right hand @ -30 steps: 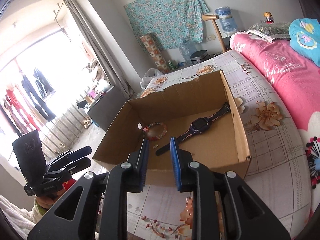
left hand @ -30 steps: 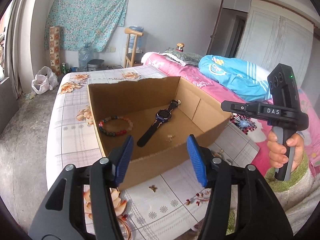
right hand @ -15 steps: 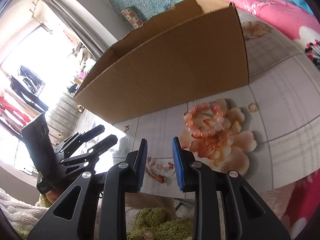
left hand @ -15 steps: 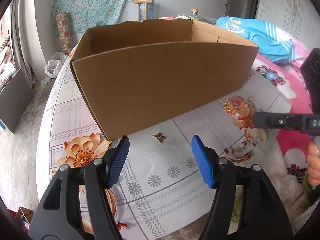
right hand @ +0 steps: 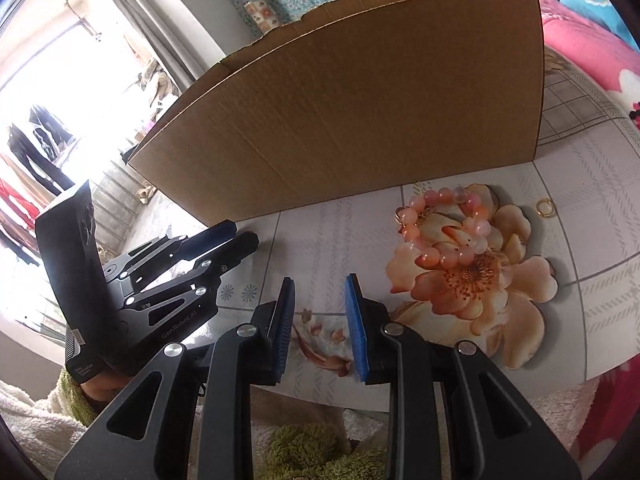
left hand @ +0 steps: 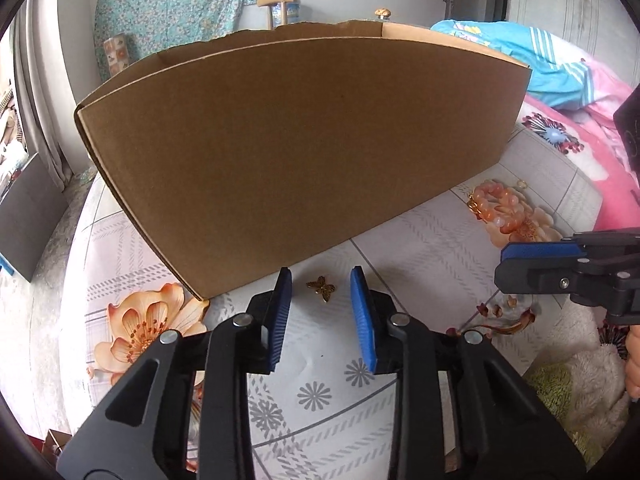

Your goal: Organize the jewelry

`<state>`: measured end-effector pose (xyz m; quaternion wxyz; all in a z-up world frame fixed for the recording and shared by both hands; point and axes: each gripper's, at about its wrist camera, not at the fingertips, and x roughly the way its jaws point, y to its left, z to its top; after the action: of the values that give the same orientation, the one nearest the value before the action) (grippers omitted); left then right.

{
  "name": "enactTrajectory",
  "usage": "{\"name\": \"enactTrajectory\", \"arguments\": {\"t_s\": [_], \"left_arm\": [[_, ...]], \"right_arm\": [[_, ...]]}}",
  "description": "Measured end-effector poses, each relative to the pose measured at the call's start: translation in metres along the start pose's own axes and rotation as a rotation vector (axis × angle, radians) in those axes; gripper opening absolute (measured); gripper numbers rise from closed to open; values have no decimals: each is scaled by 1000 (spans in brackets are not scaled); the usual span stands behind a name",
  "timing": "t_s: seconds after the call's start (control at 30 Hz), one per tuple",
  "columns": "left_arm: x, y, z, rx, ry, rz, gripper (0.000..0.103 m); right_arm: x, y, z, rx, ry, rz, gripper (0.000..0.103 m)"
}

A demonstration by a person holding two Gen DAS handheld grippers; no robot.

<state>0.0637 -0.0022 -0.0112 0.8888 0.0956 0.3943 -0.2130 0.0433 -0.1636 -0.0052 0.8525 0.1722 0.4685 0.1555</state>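
Left wrist, butterfly charm (left hand: 321,288) beside box edge (left hand: 240,284)

— What do we see by the cardboard box (left hand: 304,152)?
— A gold butterfly charm (left hand: 321,289), flat. We also see a pink bead bracelet (right hand: 444,226) and small gold ring (right hand: 544,206) rightward.

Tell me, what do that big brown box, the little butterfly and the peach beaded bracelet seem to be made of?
The box looks like plain corrugated cardboard: matte brown, with a rough torn top edge. The butterfly seems to be metal with a dull gold or brass-like finish, though it is too small to be sure. The bracelet has glossy, partly translucent round beads, perhaps polished stone or glass.
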Motion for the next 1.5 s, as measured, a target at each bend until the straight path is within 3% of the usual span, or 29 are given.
{"name": "enactTrajectory", "arguments": {"t_s": [0.23, 0.7, 0.77, 1.03, 1.2, 1.33, 1.5], "left_arm": [[0, -4, 0, 33, -6, -21, 8], [-8, -15, -10, 39, -10, -46, 7], [-11, -17, -12, 40, -12, -55, 0], [-15, -18, -16, 42, -10, -56, 0], [-27, -8, -15, 9, -36, -97, 1], [-31, -4, -16, 15, -34, -125, 12], [-20, -14, -17, 79, 20, -92, 25]], "right_arm": [[7, -1, 2, 15, 4, 2, 26], [-9, -11, -3, 21, -31, 1, 26], [-12, -13, -5, 21, -37, -1, 26], [-21, -21, -9, 44, -51, -28, 26], [-25, -24, -10, 61, -63, -31, 26], [-20, -26, -11, 68, -52, -15, 26], [-16, -18, -9, 49, -43, -1, 26]]}}
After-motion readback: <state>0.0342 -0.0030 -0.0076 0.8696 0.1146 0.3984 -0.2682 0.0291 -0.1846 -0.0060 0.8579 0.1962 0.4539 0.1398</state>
